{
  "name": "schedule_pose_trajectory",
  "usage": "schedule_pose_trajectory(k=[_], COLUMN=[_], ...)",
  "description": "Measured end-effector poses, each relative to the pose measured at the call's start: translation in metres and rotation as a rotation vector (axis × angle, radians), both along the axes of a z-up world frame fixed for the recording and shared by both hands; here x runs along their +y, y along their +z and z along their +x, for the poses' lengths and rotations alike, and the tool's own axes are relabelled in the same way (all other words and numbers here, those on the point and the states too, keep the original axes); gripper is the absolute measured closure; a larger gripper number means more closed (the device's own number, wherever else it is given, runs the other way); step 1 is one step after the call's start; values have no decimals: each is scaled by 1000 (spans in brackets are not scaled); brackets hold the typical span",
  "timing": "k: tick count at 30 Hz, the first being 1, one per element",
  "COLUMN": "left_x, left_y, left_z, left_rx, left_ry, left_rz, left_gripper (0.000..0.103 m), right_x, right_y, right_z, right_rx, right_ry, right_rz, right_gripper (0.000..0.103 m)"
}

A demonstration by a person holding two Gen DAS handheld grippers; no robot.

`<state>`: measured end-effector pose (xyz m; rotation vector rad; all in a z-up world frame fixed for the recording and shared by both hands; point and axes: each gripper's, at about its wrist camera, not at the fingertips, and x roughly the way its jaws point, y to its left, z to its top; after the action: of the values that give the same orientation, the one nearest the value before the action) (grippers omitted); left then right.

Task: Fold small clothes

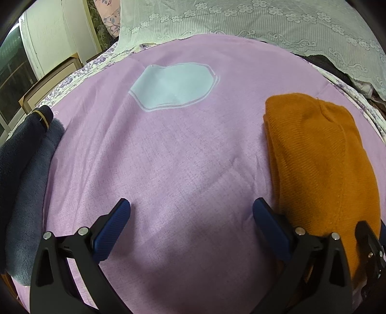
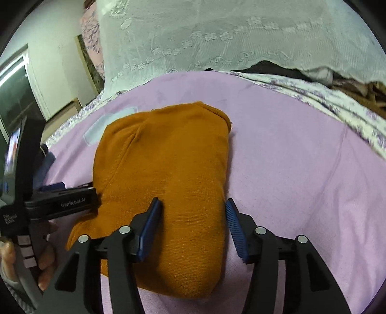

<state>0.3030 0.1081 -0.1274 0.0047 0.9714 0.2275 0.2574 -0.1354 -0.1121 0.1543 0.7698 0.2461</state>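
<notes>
While the right gripper (image 2: 193, 205) hangs over the near end of the folded orange garment (image 2: 166, 174), its blue pads stand apart: the left pad rests against the knit and the right pad sits just off the cloth's right edge, so nothing is pinched. Beside it, the left gripper (image 1: 191, 207) is spread wide over bare lilac sheet (image 1: 168, 157), gripping nothing, with the orange garment just beside its right finger. A dark blue fleece garment (image 1: 24, 169) lies at the sheet's left edge. Farther off sits a pale blue patch (image 1: 172, 88), and beyond it white lace fabric (image 1: 253, 21).
</notes>
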Motion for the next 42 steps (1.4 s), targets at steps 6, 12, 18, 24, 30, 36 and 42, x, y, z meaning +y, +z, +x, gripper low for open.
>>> schedule_pose_trajectory(k=[6, 12, 18, 24, 30, 36, 42], left_x=[-1, -21, -24, -20, -6, -13, -25], left_y=[22, 33, 16, 22, 45, 46, 15], left_z=[-16, -29, -18, -23, -36, -35, -16], left_rx=[-89, -168, -117, -129, -210, -189, -15], left_ry=[-29, -97, -81, -91, -128, -252, -339], left_rz=[-40, 3, 43, 16, -151, -285, -438], left_gripper=[4, 4, 4, 4, 4, 4, 5], right_x=[-3, 11, 10, 0, -12, -39, -66], right_y=[24, 25, 9, 5, 5, 4, -12], right_z=[-29, -32, -20, -16, -14, -10, 3], right_rx=[-176, -200, -92, -63, -63, -40, 42], right_ry=[-35, 14, 13, 7, -17, -65, -96], right_rz=[-6, -67, -66, 4, 82, 235, 422], right_gripper=[48, 53, 46, 42, 39, 27, 27])
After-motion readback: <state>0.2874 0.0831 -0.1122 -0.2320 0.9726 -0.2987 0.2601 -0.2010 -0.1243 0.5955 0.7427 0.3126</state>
